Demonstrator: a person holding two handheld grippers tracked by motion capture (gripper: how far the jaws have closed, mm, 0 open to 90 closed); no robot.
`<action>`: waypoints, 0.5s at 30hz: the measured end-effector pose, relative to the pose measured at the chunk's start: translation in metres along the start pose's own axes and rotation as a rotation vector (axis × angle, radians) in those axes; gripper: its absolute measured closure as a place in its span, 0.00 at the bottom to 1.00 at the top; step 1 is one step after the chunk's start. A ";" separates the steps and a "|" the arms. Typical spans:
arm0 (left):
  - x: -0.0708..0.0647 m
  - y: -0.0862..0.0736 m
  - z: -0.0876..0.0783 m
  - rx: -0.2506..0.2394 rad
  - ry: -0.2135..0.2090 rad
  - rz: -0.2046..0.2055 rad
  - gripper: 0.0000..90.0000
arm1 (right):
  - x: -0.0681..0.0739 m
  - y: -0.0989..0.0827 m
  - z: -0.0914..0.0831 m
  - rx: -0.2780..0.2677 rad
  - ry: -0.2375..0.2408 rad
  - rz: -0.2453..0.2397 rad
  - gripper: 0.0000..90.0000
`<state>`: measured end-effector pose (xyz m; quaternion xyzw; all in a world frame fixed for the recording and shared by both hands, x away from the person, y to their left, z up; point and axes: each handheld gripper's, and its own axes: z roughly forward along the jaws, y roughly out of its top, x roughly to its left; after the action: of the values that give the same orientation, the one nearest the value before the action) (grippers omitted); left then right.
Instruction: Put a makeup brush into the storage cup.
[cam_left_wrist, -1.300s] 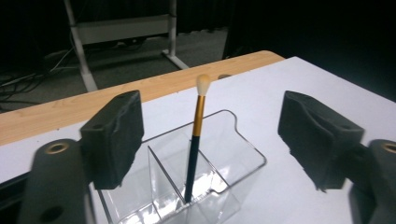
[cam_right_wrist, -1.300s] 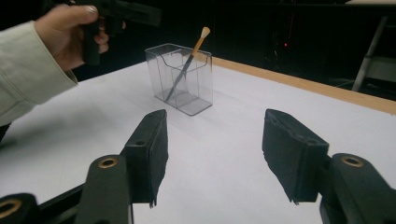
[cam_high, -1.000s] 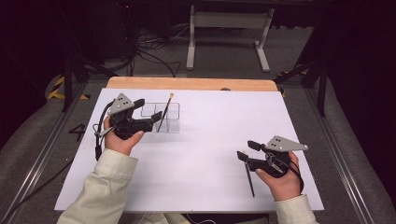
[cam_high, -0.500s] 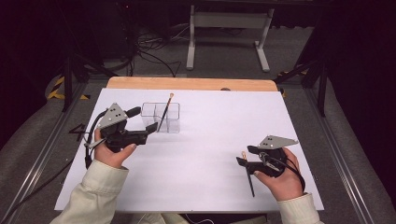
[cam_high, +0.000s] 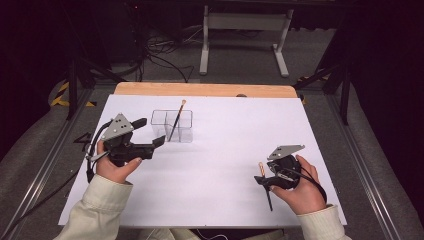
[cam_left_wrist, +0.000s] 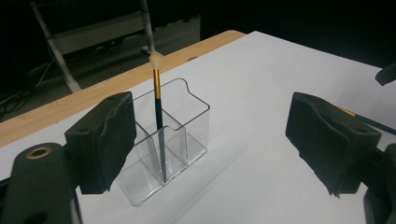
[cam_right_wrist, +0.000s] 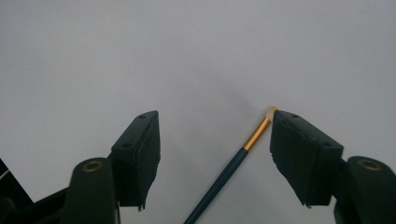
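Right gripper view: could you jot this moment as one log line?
right tool: open, over second brush lying on white table | left tool: open, facing clear holder | first brush: standing in holder

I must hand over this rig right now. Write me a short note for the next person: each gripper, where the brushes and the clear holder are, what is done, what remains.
Left gripper: open, holding nothing, just beside the clear holder, on its near left side.
Right gripper: open, low over the white table cover, jaws either side of the second brush, not closed on it.
Done: one brush stands leaning in a compartment of the holder, bristle end up.
The second brush lies flat near the table's right front.
Left, probably: close on the lying brush, lift it, and stand it in the holder, likely in a free compartment.
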<state>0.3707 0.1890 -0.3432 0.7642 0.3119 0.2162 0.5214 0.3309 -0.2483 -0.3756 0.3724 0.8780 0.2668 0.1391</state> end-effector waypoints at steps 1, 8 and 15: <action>0.000 0.000 0.000 0.001 0.001 0.002 0.19 | 0.000 0.000 0.001 0.011 0.002 0.002 0.37; 0.004 -0.002 -0.002 0.010 0.012 -0.006 0.18 | -0.002 0.000 0.004 0.081 -0.027 0.003 0.35; 0.005 -0.003 -0.003 0.017 0.010 -0.006 0.17 | -0.004 0.000 0.005 0.136 -0.042 0.008 0.35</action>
<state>0.3715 0.1948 -0.3448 0.7665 0.3188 0.2160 0.5140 0.3355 -0.2495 -0.3798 0.3900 0.8895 0.1990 0.1309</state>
